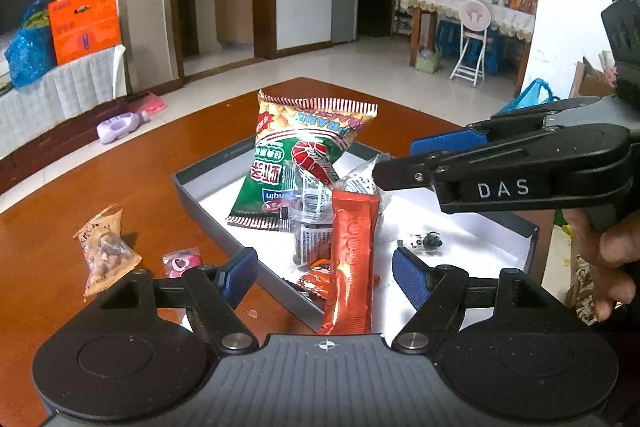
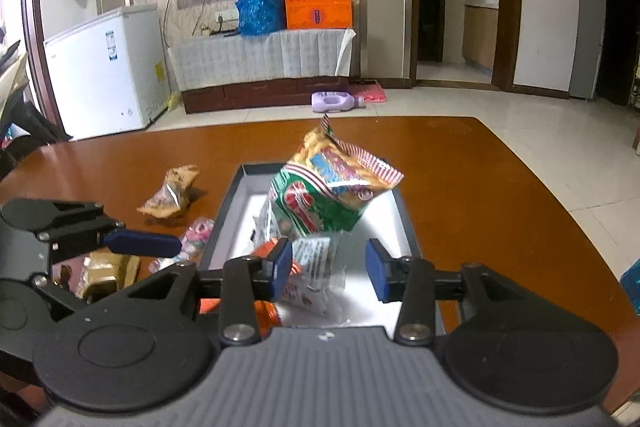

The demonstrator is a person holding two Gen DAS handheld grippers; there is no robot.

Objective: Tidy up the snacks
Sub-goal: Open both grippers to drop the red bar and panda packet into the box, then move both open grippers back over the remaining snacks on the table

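We are holding both grippers over a shallow grey box (image 1: 208, 205) with a white floor, sitting on a brown wooden table (image 1: 132, 163). Our left gripper (image 1: 325, 277) is standing with its blue pads (image 1: 240, 273) spread wide and released, and an orange-red sachet (image 1: 354, 259) is lying between them without either pad pressing on it; its lower end is leaning over the near wall of the box. At twelve o'clock from that sachet, a green, red and yellow snack bag (image 1: 296, 163) is resting tilted inside the box, with a clear wrapped pack (image 1: 310, 223) carrying a printed label just below it and a small orange-wrapped sweet (image 1: 316, 277) at the near wall. Our right gripper (image 2: 329, 265) is hanging over the near end of the same box with its jaws parted and gripping nothing; a clear printed packet (image 2: 316, 269) is lying in the gap, close to the left pad, though we cannot tell whether they are touching. In the left wrist view the right gripper is reaching in from three o'clock, with fingers of a hand (image 1: 608, 259) curled around its handle. Out on the table at nine o'clock from the box, a tan packet of nuts (image 1: 106, 253) is lying flat, and a small pink wrapped candy (image 1: 182, 261) is lying just beside it, nearer the box. In the right wrist view a gold-wrapped packet (image 2: 106, 273) is lying at the table's near left, partly behind the left gripper.
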